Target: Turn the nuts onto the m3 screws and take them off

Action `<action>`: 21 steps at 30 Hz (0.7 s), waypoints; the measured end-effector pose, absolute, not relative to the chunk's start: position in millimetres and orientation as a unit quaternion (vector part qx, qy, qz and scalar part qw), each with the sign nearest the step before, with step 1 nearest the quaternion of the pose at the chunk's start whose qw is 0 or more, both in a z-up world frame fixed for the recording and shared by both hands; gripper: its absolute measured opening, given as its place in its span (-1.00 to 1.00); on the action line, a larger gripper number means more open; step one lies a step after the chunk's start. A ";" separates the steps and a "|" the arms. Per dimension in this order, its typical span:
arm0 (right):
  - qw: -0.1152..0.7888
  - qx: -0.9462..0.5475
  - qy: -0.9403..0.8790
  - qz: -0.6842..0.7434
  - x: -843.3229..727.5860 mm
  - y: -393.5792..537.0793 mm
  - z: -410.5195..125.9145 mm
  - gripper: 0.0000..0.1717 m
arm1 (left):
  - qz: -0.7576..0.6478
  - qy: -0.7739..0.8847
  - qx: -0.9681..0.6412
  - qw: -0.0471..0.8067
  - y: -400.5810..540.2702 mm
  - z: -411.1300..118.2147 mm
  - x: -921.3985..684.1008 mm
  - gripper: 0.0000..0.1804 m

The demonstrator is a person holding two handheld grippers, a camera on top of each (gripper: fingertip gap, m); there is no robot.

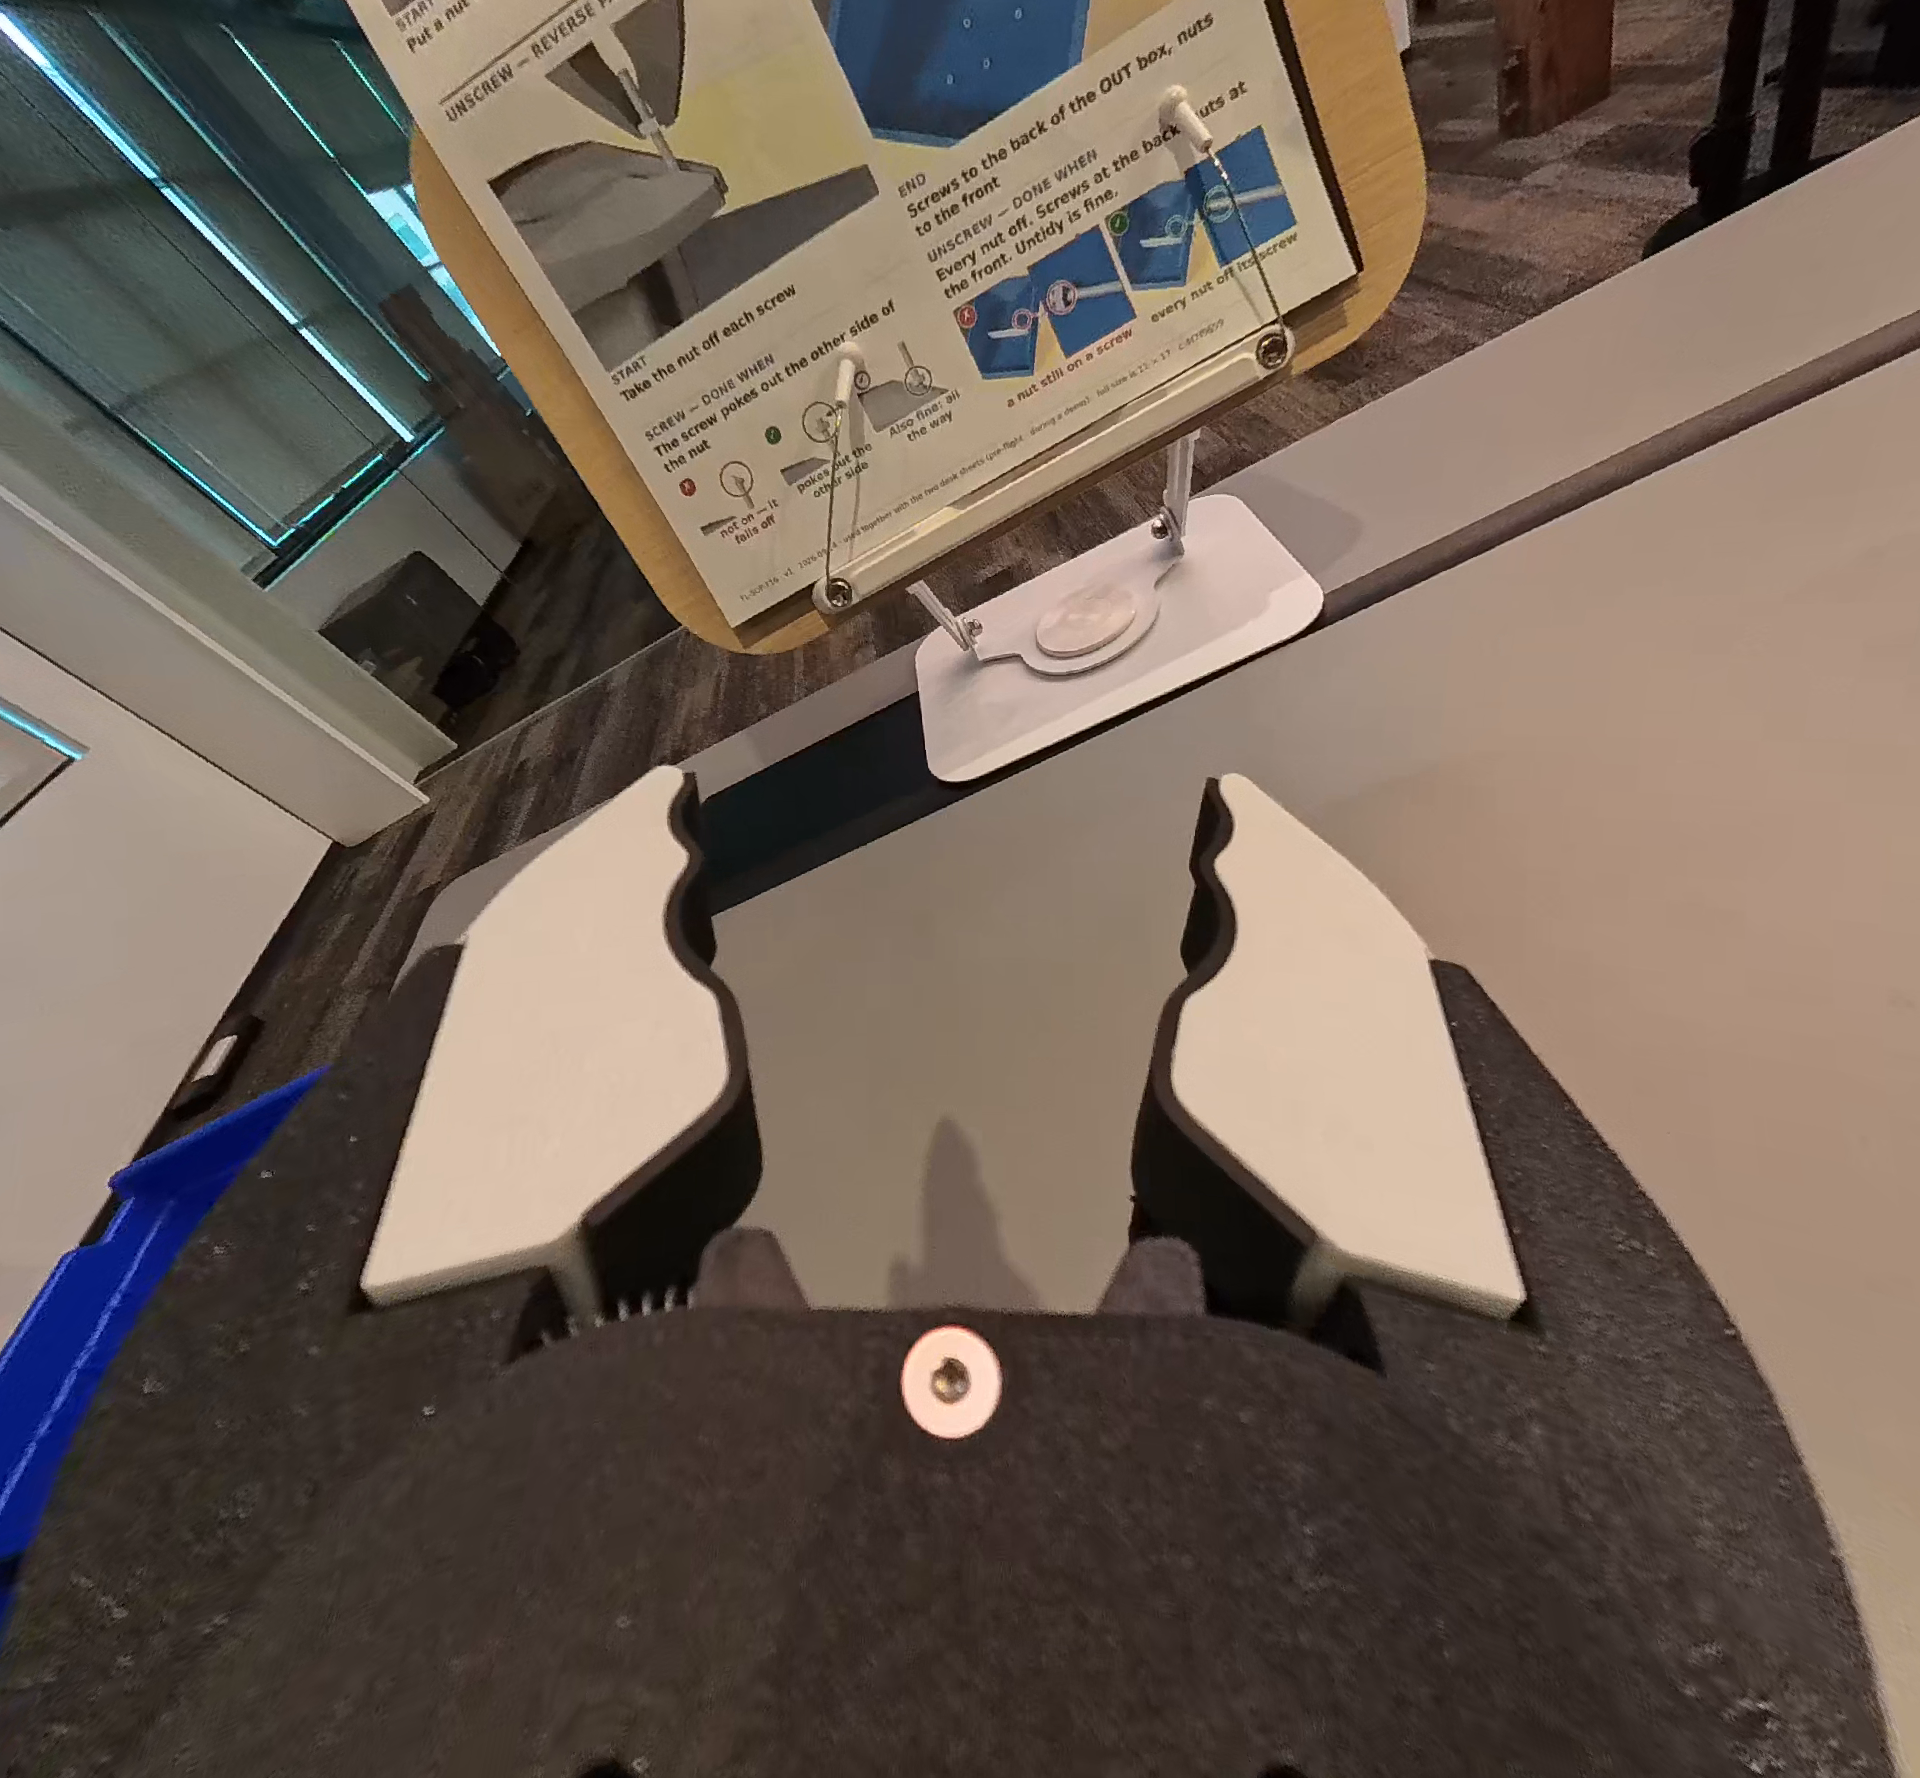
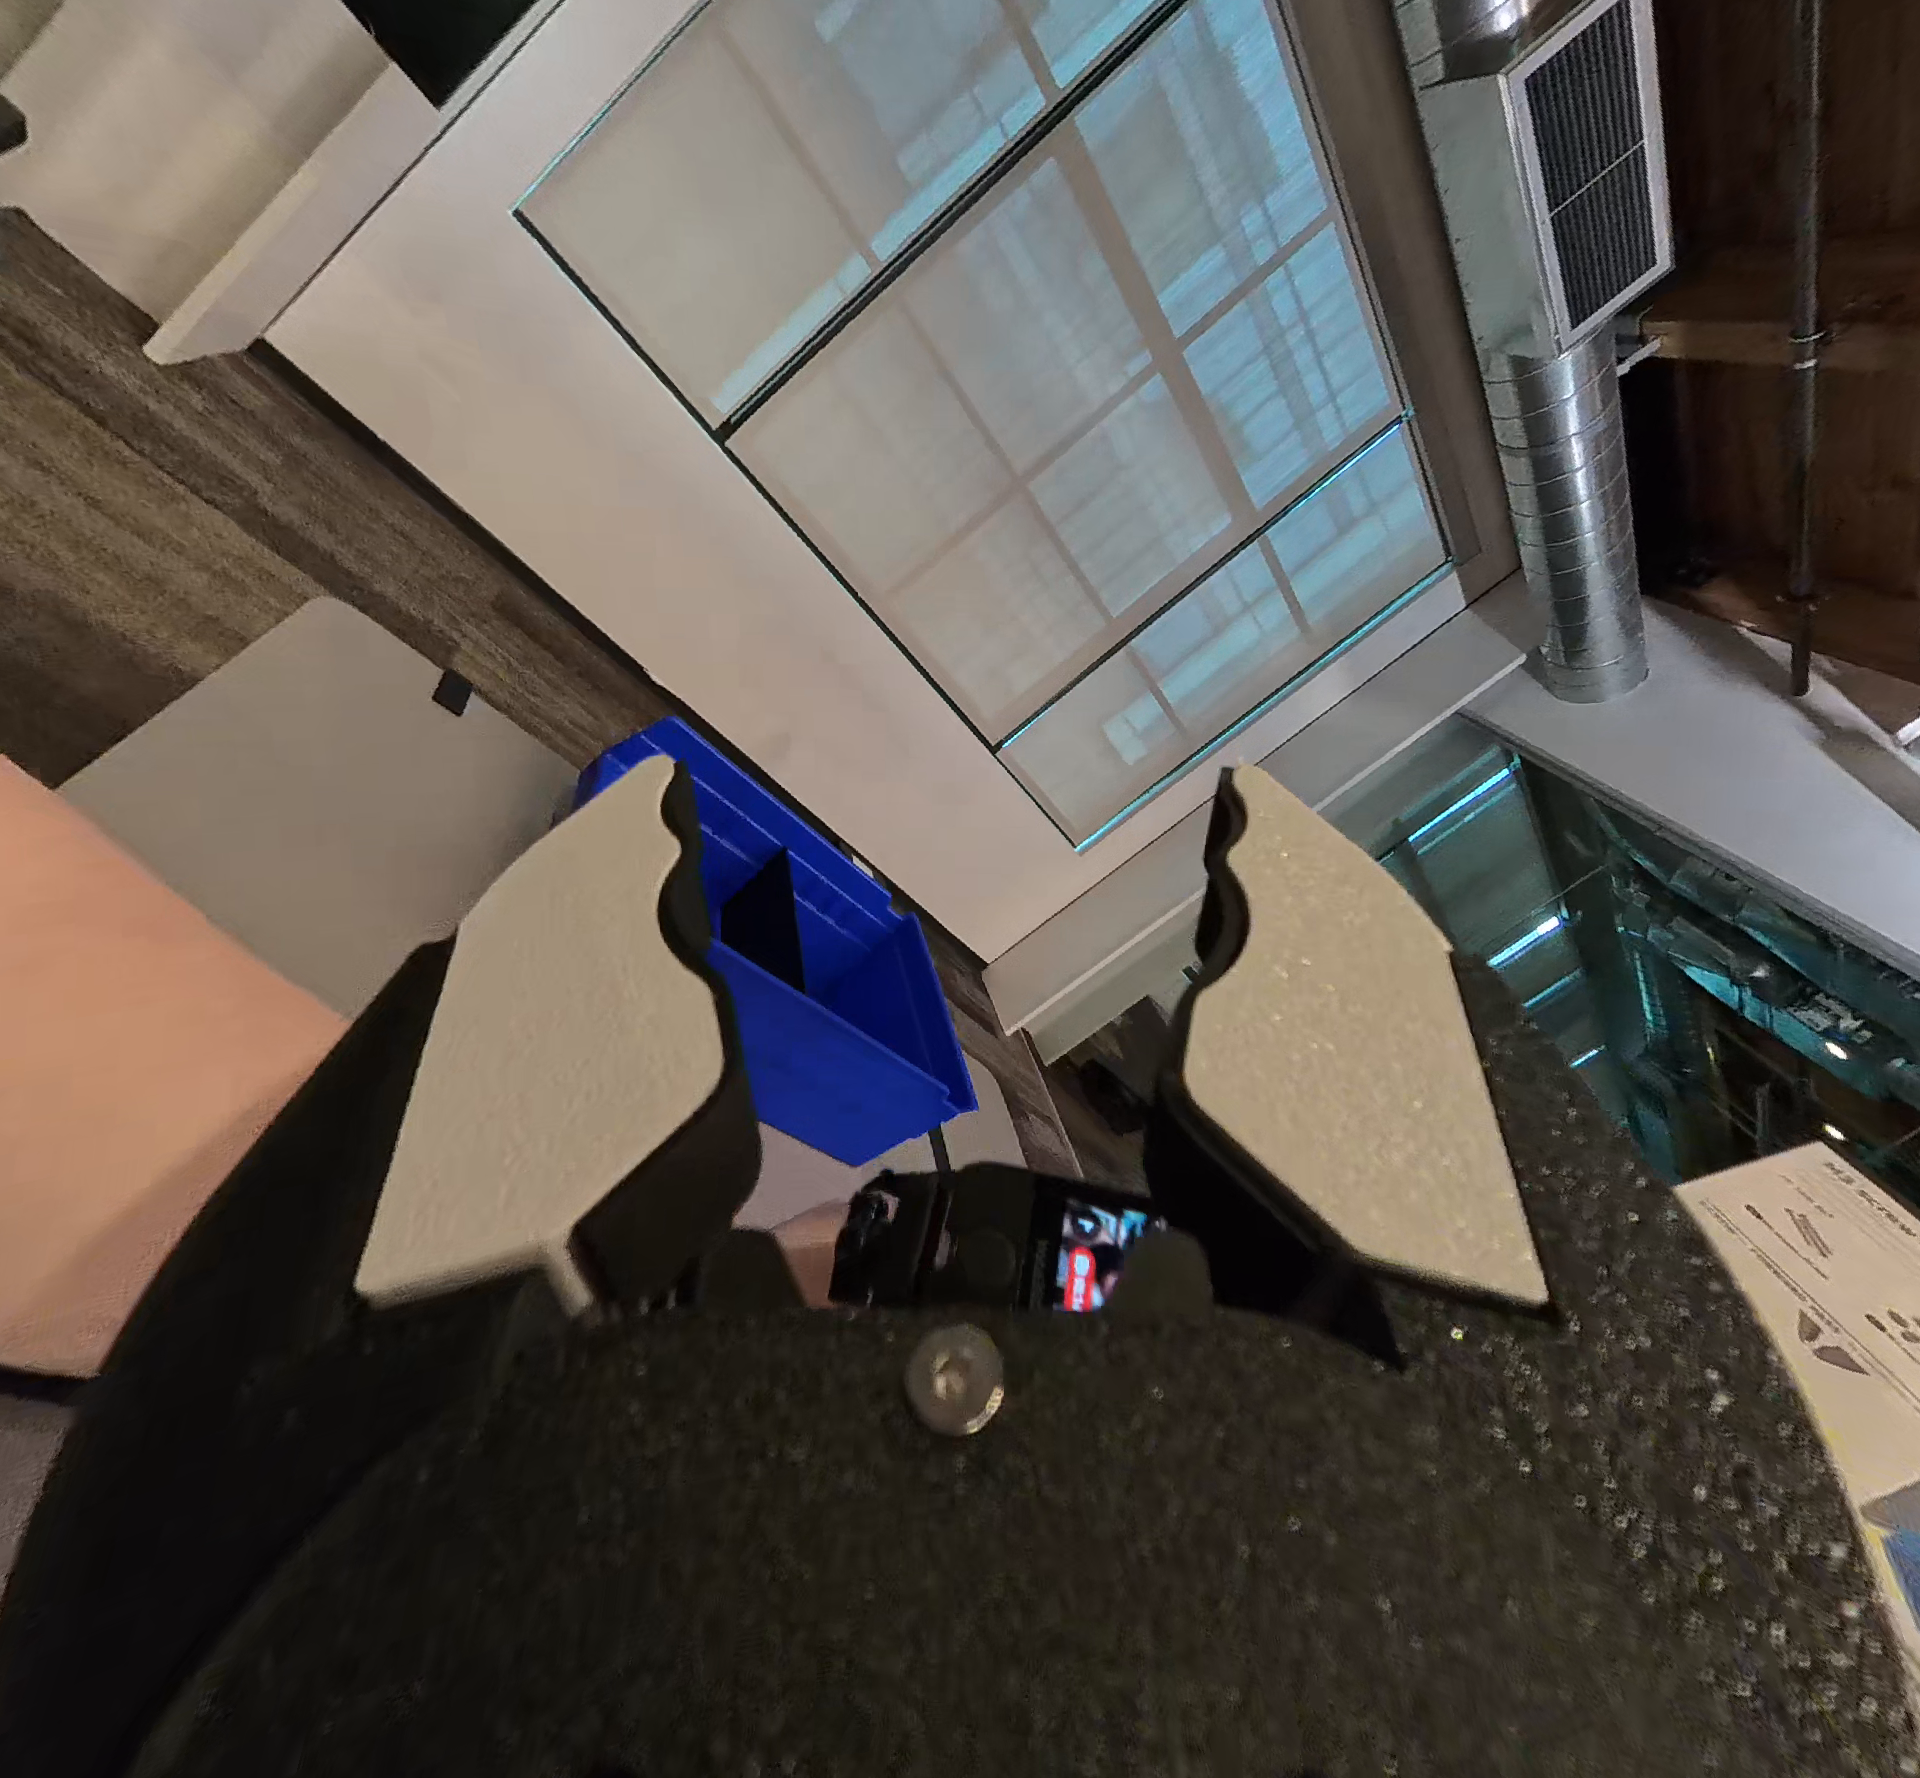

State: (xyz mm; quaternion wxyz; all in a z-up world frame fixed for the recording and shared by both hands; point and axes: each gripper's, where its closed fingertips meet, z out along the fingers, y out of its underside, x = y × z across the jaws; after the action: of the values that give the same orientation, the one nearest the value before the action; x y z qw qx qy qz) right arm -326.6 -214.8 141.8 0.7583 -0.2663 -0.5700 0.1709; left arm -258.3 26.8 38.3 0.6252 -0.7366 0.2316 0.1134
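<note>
Blue bin (image 2: 831, 1001) just beyond the wide-open, bare right tool (image 2: 951, 793); left tool (image 1: 951, 793) likewise, over grey table (image 1: 1558, 793).

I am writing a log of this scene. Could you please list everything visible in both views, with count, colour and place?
Instruction sheet: one, white, printed, clipped on the stand.
Stand: one, wooden board on a white base, at the table's far edge.
Table: one, grey, under the left gripper.
Bin: one, blue, with a dark divider, beyond the right gripper.
Small camera: one, black, low between the right fingers.
Left gripper: open, holding nothing.
Right gripper: open, holding nothing.
</note>
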 end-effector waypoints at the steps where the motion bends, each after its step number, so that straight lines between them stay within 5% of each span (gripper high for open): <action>1: 0.756 -0.266 -0.573 0.170 -328.7 -215.8 140.6 0.08 | 0.113 0.232 -0.737 0.625 27.1 37.4 -258.4 0.00; 21: 0.769 -0.271 -0.556 0.163 -324.8 -217.6 151.0 0.06 | 0.118 0.236 -0.738 0.621 26.8 32.4 -259.8 -0.01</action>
State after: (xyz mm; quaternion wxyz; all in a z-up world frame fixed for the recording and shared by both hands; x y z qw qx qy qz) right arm -324.8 -217.6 151.0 0.7688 -0.2711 -0.5557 0.1632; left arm -259.8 26.8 32.4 0.6215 -0.7378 0.2359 0.1177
